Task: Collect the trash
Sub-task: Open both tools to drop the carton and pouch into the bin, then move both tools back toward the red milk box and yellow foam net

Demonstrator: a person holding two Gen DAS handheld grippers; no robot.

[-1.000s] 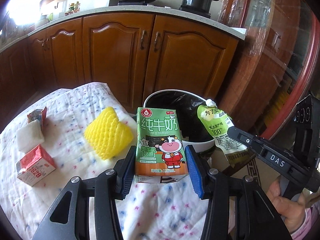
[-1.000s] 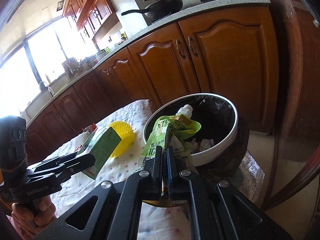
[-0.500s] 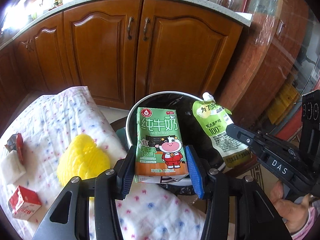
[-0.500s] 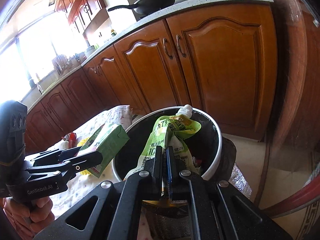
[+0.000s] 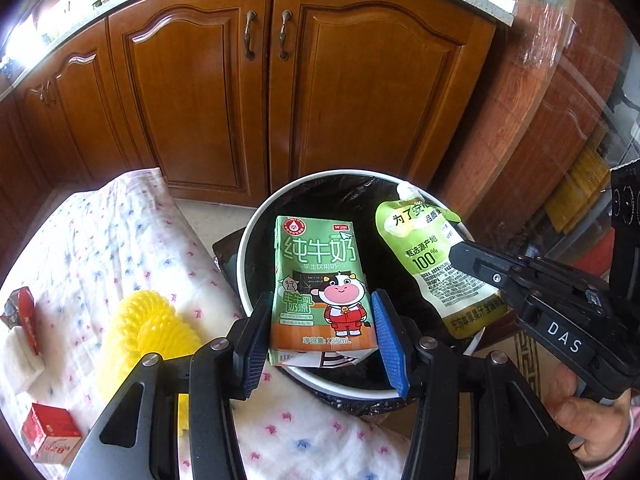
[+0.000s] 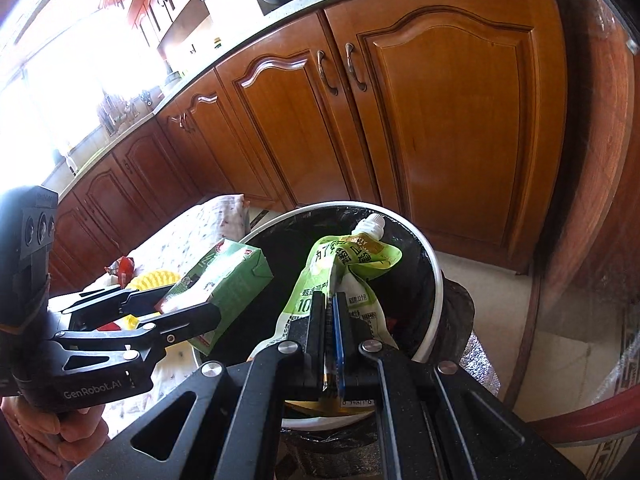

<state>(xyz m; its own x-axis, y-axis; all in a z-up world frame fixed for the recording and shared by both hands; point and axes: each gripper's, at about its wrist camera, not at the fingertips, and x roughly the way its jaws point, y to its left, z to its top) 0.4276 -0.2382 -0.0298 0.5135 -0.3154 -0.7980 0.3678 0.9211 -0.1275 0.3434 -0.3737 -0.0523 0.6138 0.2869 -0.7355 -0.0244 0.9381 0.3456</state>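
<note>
My left gripper [image 5: 322, 316] is shut on a green milk carton [image 5: 320, 280] and holds it upright above the near rim of a white trash bin [image 5: 256, 224] with a black liner. My right gripper [image 6: 330, 308] is shut on a green juice pouch [image 6: 344, 268] and holds it over the bin [image 6: 434, 272]. In the left wrist view the pouch [image 5: 432, 256] hangs over the bin's right side, in the right gripper [image 5: 464, 256]. In the right wrist view the carton [image 6: 228, 280] sits in the left gripper [image 6: 192, 300].
A table with a white dotted cloth [image 5: 120, 240] stands left of the bin. On it lie a yellow foam net [image 5: 148, 324], two red cartons [image 5: 50, 432] [image 5: 24, 308] and a white pad [image 5: 16, 356]. Wooden cabinets [image 5: 280, 80] stand behind.
Both grippers have moved forward and to the right with their loads, from above the table edge to above the bin's opening. The bin now looms larger and nearer.
</note>
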